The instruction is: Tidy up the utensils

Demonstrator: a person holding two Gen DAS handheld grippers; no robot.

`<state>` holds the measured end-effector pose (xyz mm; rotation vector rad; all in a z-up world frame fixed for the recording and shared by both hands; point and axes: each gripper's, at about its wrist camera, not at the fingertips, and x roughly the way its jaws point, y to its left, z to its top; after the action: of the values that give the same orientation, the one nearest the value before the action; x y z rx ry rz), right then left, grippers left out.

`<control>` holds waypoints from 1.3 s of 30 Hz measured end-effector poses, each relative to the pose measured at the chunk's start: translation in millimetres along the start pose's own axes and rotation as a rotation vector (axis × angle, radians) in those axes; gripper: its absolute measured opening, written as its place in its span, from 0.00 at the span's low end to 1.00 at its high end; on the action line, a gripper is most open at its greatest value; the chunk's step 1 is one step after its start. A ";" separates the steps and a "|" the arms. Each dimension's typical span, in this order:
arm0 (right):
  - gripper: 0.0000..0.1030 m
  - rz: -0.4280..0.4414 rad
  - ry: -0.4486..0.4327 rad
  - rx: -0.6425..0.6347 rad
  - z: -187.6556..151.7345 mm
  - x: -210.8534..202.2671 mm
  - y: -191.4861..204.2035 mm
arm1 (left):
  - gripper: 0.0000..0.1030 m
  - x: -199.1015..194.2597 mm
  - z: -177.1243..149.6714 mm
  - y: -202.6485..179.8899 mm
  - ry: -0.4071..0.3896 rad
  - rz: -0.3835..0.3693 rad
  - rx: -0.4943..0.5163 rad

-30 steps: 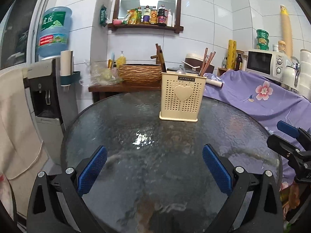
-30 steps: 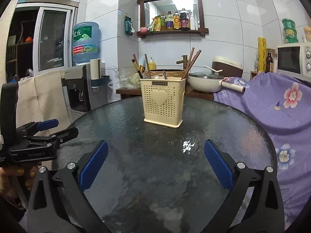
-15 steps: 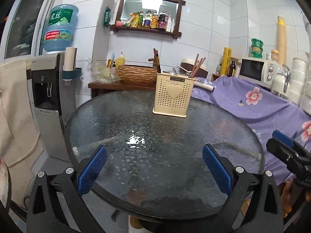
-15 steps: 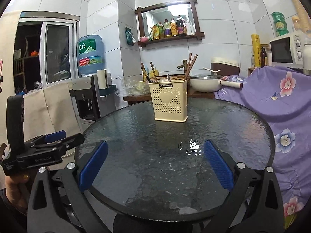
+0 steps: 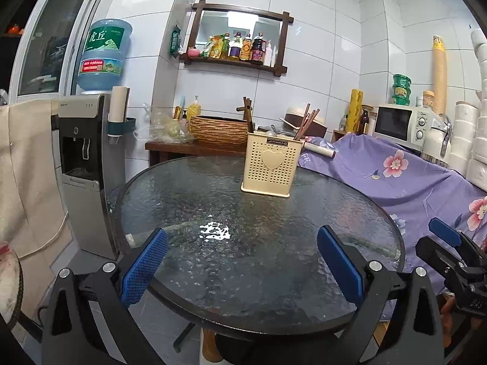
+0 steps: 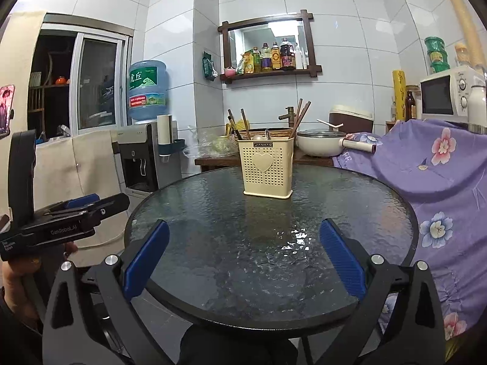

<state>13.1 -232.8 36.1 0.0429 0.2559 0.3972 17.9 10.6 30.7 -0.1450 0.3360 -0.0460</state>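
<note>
A cream utensil holder (image 5: 268, 164) is standing upright toward the far side of the round glass table (image 5: 188, 200), well apart from both grippers, with chopsticks (image 6: 299, 118) leaning out of its top. Behind it a wicker basket (image 5: 217, 130) and a white pot (image 6: 319, 146) are sitting on a wooden side table, and a purple floral cloth (image 6: 441, 176) is draping at the right. The left gripper (image 5: 243, 261) and right gripper (image 6: 243, 257) are hovering level over the near table edge, both spread wide and gripping nothing.

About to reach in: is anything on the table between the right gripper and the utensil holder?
Nothing visible. Only bare glass table lies between the right gripper, jaws open, and the utensil holder. The left gripper sits off to the side.
</note>
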 end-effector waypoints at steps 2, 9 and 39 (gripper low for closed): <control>0.94 0.008 -0.003 0.012 0.1 -1.1 -0.7 | 0.94 -0.6 -0.5 3.7 0.001 0.004 -0.014; 0.94 0.027 0.019 0.008 -3.2 0.5 -0.3 | 0.94 -2.9 -1.9 6.1 0.011 0.013 -0.002; 0.94 0.005 0.025 -0.004 -7.0 2.2 5.2 | 0.94 3.1 -4.2 -3.2 0.052 0.043 0.033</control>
<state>11.3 -227.3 29.3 0.0345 0.2794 0.4034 19.4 6.6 26.2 -0.1040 0.3903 -0.0125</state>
